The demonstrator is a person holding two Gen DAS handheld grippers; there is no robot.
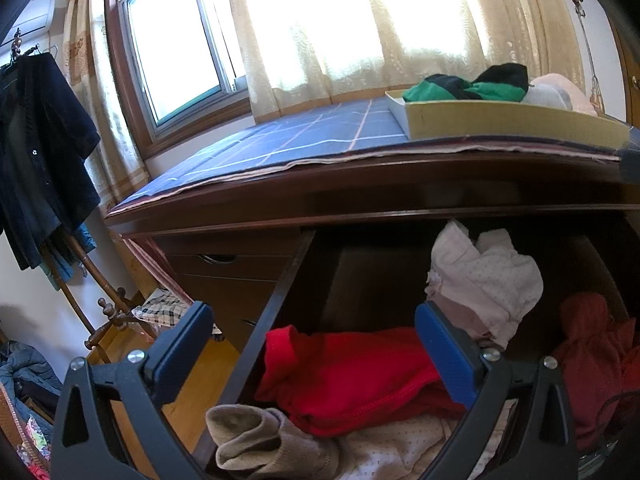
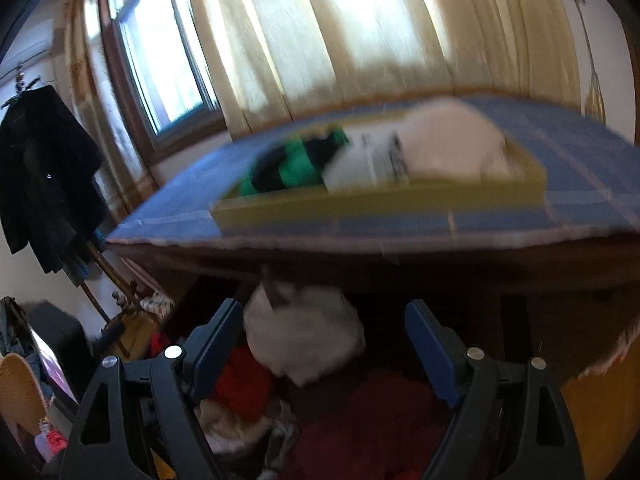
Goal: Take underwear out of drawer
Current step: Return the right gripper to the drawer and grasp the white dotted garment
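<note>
The open drawer [image 1: 276, 304] holds a heap of clothes: a bright red piece [image 1: 352, 376], a pale pink dotted piece [image 1: 484, 280], a beige sock [image 1: 260, 440] and a dark red piece [image 1: 596, 352]. My left gripper [image 1: 312, 316] hangs open over the drawer's left half with nothing between its fingers. In the blurred right wrist view my right gripper [image 2: 323, 312] is open too, above the pale piece [image 2: 308, 340] and red cloth [image 2: 244, 384], gripping nothing. On the dresser top a yellow tray [image 2: 380, 200] holds a green-and-black garment [image 2: 296, 164] and a white one [image 2: 452, 144].
A blue plaid cloth [image 1: 300, 140] covers the dresser top under the window and curtains. Shut drawers [image 1: 224, 264] sit left of the open one. A wooden coat stand with dark clothing [image 1: 40, 152] stands at the far left, with clutter on the floor below it.
</note>
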